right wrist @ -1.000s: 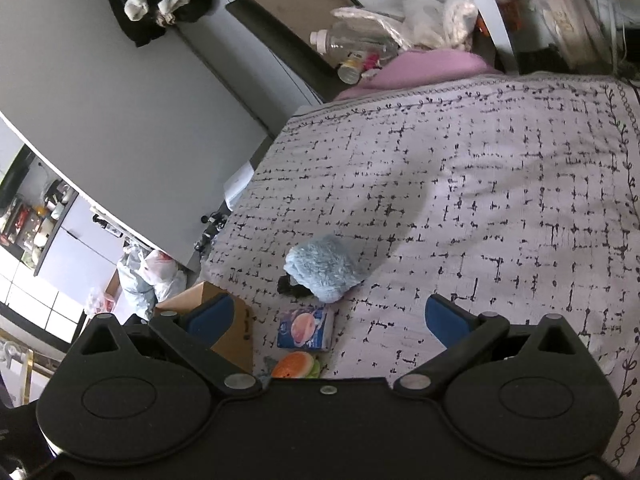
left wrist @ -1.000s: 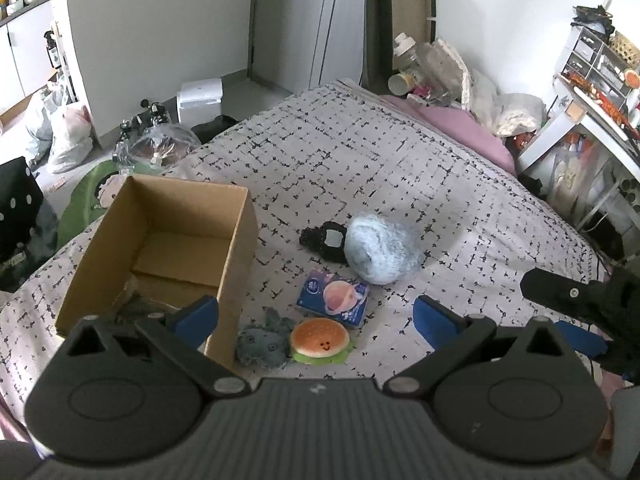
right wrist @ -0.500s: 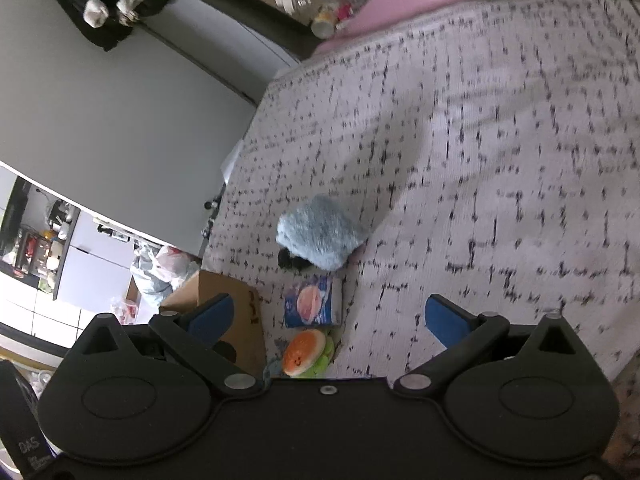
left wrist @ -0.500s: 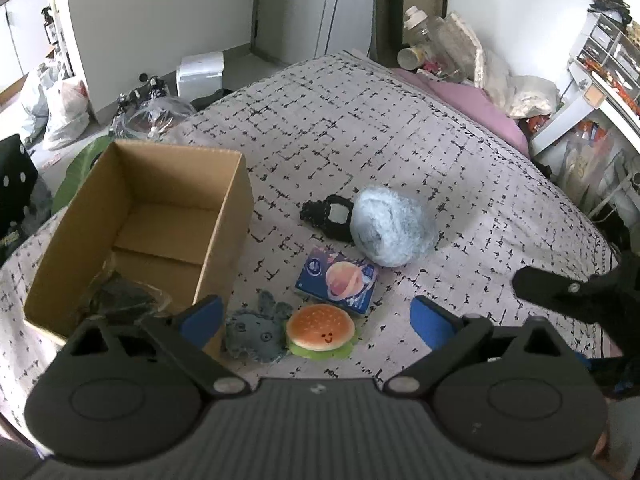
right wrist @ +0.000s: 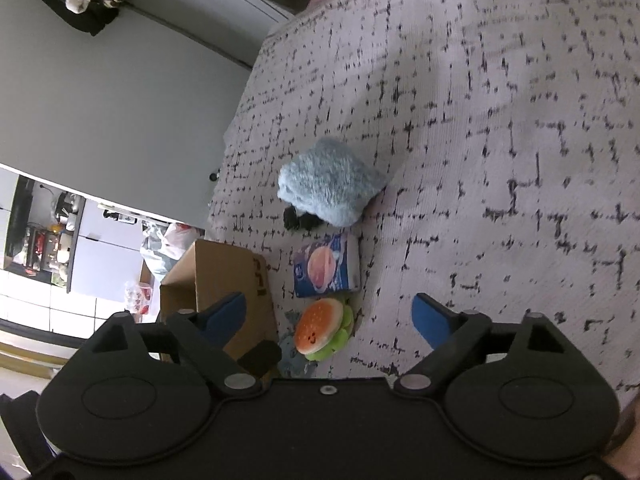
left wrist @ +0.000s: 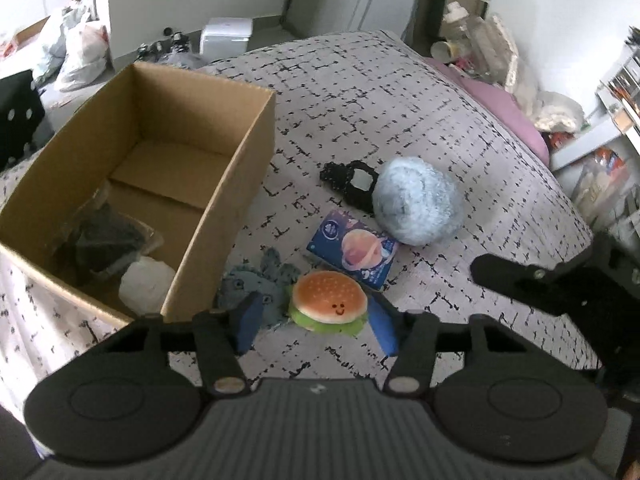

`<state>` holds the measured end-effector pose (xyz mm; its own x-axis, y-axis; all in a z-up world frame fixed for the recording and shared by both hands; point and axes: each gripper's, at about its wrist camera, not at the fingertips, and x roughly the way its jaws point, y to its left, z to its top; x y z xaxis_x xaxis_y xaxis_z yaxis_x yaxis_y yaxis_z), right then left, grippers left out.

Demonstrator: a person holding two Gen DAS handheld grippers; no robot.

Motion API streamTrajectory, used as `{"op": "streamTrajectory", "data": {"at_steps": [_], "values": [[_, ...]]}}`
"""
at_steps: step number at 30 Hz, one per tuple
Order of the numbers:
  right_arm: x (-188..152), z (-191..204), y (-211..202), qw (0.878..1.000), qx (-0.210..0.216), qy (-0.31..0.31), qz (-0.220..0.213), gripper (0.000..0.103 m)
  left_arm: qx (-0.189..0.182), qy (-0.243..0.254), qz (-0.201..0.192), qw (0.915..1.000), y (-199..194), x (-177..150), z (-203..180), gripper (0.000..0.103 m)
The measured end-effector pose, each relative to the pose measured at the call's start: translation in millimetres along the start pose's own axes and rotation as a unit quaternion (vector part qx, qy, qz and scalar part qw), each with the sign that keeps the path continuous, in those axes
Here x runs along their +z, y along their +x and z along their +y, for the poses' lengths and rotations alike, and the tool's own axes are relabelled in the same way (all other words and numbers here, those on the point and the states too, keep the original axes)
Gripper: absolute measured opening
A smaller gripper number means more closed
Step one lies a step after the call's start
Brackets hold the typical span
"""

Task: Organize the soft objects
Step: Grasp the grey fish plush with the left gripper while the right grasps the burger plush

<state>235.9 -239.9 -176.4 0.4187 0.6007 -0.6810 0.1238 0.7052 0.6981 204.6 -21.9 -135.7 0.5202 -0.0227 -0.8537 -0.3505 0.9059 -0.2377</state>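
Bed (left wrist: pixel 400 92) edge left of box (left wrist: pixel 224 184); left fingers (left wrist: pixel 248 316) straddle burger (left wrist: pixel 328 300), right's (right wrist: pixel 430 318) spread.

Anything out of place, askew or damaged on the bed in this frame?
Nothing damaged or spilled. The burger plush, grey-blue plush, blue packet, fluffy blue item and black item lie loose on the bedspread beside the cardboard box, simply not yet packed.

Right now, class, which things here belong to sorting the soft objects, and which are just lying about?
Job: burger toy, grey plush, blue fluffy ball, black scrunchie, box, left tool.

Lying about: cup, white appliance, bags.
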Motion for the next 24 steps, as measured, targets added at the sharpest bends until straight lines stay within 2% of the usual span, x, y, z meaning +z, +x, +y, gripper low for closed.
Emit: {"op": "streamTrajectory", "data": {"at_steps": [4, 9, 19, 24], "values": [[0, -1, 14, 1.000, 0.008, 0.011, 0.015, 0.072, 0.002, -0.033, -0.008, 0.9994, 2, -8, 4, 0.052], [-1, 0, 29, 0.999, 0.010, 0.007, 0.031, 0.064, -0.006, -0.074, -0.026, 0.9969, 5, -15, 11, 0.052], [-5, 4, 50, 0.998, 0.000, -0.024, 0.060, 0.062, -0.019, -0.141, -0.047, 0.9888, 16, -34, 32, 0.052], [-8, 6, 63, 0.997, -0.002, -0.035, 0.075, 0.059, -0.016, -0.156, -0.067, 0.9855, 20, -43, 35, 0.052]]}}
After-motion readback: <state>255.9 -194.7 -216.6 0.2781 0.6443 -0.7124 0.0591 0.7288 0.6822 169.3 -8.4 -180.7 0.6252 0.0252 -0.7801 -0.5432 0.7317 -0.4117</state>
